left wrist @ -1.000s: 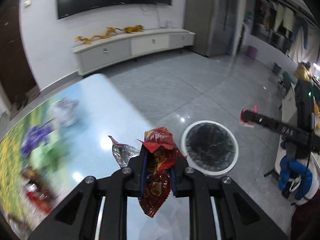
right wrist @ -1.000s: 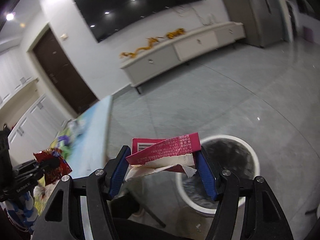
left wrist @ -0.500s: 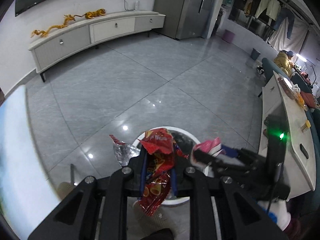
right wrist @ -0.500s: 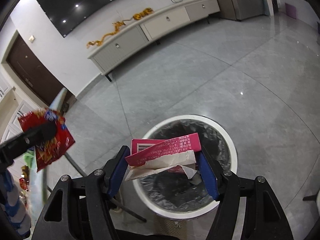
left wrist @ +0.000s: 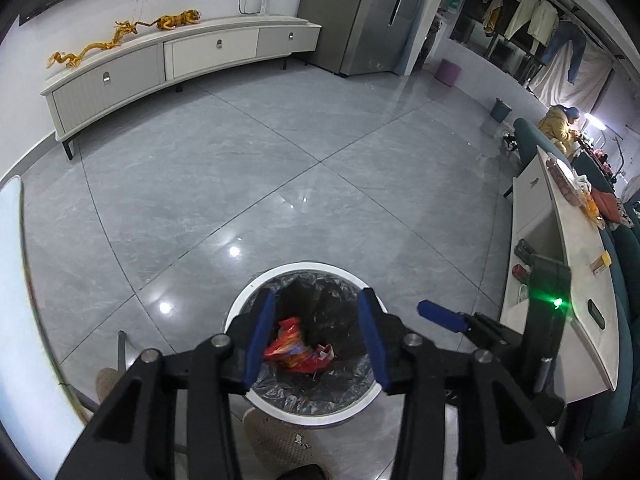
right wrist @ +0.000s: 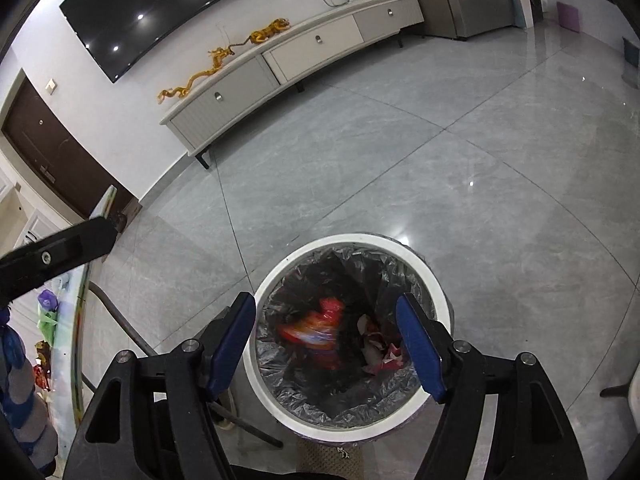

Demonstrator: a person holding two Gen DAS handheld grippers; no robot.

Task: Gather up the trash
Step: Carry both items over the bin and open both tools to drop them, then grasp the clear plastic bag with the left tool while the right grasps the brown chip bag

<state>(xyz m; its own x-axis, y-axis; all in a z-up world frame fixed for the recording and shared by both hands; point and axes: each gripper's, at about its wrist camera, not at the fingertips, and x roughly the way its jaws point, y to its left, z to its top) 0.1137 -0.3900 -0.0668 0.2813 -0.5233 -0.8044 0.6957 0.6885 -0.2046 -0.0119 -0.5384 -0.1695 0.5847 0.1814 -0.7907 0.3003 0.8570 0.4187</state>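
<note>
A white round bin (left wrist: pixel 308 267) with a black liner stands on the floor right below both grippers. My left gripper (left wrist: pixel 316 336) hangs over it with its jaws opening and nothing between them. The red snack wrapper (left wrist: pixel 291 347) lies down inside the liner. One blue finger of my right gripper (left wrist: pixel 440 315) shows to the right. In the right wrist view my right gripper (right wrist: pixel 326 346) is also above the bin (right wrist: pixel 352 239), jaws opening and empty. The red wrapper (right wrist: pixel 316 328) is blurred in the bin, and the torn pink box (right wrist: pixel 380 354) lies beside it.
A table edge (left wrist: pixel 12 280) runs along the left, with more litter on the table (right wrist: pixel 76 320) and a metal leg (right wrist: pixel 120 316) beside the bin. A slipper (left wrist: pixel 276 436) is in front of the bin. A white counter (left wrist: pixel 580 280) stands at the right, with open grey floor beyond.
Both grippers moved from the table side to above the bin. The left let go of the red wrapper and the right let go of the pink box; both pieces dropped into the bin.
</note>
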